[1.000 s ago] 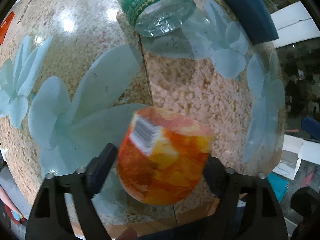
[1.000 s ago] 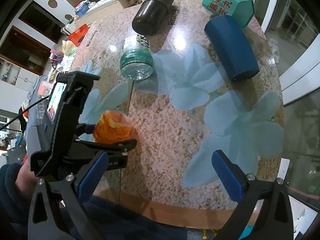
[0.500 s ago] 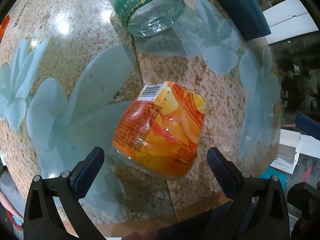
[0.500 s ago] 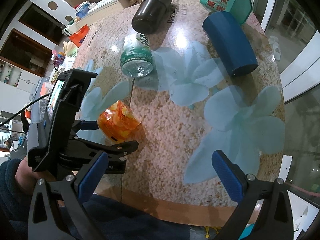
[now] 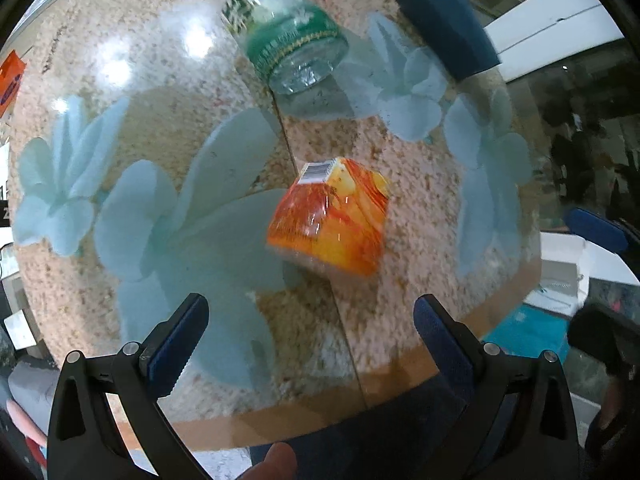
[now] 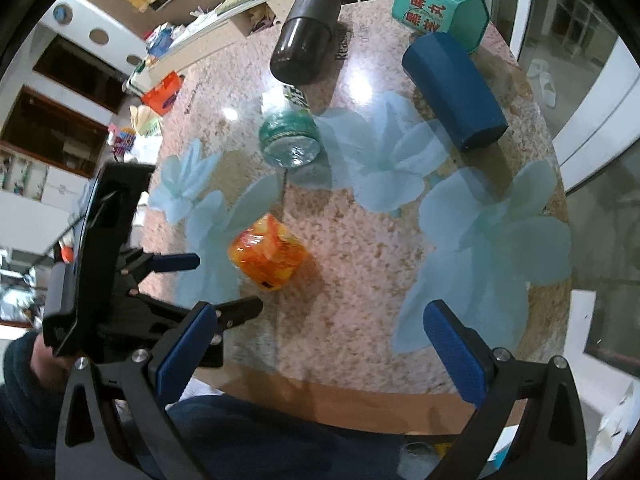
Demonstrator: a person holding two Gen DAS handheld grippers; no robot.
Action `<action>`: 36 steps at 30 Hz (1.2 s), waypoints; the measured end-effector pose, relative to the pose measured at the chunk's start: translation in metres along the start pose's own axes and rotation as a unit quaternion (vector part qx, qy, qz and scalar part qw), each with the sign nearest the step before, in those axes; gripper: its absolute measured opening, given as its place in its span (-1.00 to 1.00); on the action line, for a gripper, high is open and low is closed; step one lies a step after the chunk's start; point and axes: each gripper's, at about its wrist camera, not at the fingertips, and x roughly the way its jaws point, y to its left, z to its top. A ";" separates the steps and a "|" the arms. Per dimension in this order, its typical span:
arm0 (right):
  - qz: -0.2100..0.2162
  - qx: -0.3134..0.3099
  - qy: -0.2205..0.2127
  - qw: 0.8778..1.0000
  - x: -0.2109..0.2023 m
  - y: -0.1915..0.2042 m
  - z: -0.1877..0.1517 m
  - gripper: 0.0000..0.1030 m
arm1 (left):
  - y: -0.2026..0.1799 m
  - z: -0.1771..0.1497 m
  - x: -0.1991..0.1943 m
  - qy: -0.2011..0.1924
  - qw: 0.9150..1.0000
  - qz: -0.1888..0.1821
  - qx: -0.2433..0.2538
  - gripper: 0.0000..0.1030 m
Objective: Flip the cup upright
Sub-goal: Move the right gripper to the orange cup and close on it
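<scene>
- Two tongs, both wide open, hold nothing.
- Left tongs [image 5: 308, 320] hover just short of the cup [image 5: 330, 222], not touching it.
- Orange cup lies tilted on the worktop [image 6: 360, 280], near its front edge.
- Right tongs [image 6: 316, 340] hang well apart from it.
- Bottle [image 6: 289, 140] lies beyond the cup.

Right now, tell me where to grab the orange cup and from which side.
Grip the orange cup across its labelled side walls, mid-body, coming from the near table edge with the left gripper. It seems tilted rather than upright, and both open jaws already face it.
</scene>
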 end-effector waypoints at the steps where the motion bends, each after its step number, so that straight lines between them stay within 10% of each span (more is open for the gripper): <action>1: 0.002 0.006 -0.001 1.000 -0.001 0.002 0.000 1.00 | 0.002 -0.002 -0.005 -0.002 1.000 -0.002 0.005 1.00; 18: -0.027 0.133 0.040 0.990 0.069 0.047 0.029 1.00 | 0.083 -0.045 -0.030 -0.016 0.999 -0.040 0.025 1.00; 36: -0.037 0.287 0.108 0.951 0.129 0.031 0.042 0.78 | 0.147 -0.033 -0.015 0.006 0.996 -0.056 0.066 1.00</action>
